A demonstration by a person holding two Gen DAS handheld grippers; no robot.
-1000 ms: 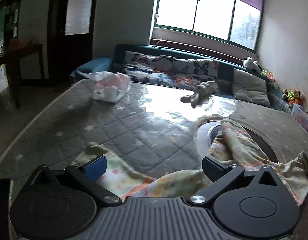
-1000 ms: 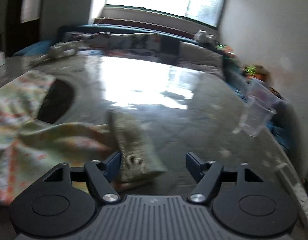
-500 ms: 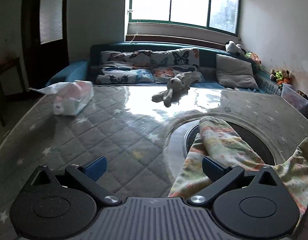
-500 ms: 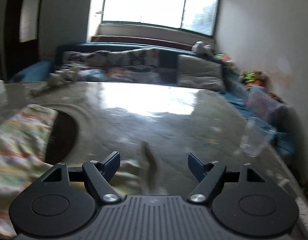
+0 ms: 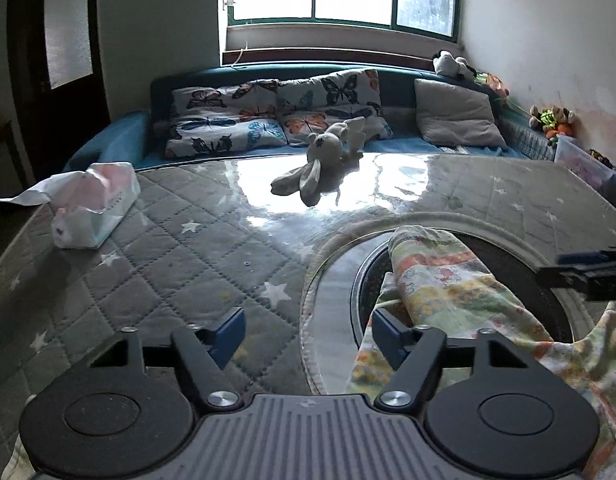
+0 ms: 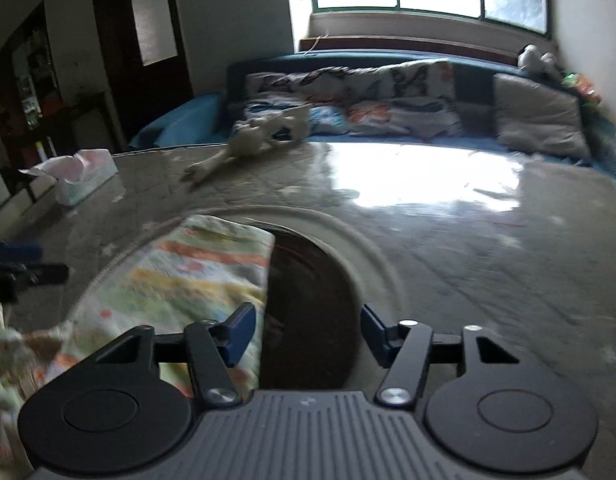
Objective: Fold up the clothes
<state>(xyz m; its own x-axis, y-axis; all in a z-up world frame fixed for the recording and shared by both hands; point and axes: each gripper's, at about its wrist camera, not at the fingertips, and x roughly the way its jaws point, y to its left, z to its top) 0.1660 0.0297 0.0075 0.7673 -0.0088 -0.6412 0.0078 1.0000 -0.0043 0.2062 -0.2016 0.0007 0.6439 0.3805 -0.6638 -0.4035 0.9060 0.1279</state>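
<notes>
Garment (image 5: 447,284), pastel print, lies crumpled across dark round recess (image 5: 519,276) in quilted table (image 5: 168,264). My left gripper (image 5: 306,330) hangs over table edge of recess; jaws apart, just been closing, nothing between them, its right finger (image 5: 387,334) at cloth edge, contact unclear. My right gripper (image 6: 306,330) over recess, jaws apart, also just been closing, empty; cloth beside its left finger (image 6: 240,330). Tissue box (image 5: 94,208) far left, plush rabbit (image 5: 319,162) at far edge.
</notes>
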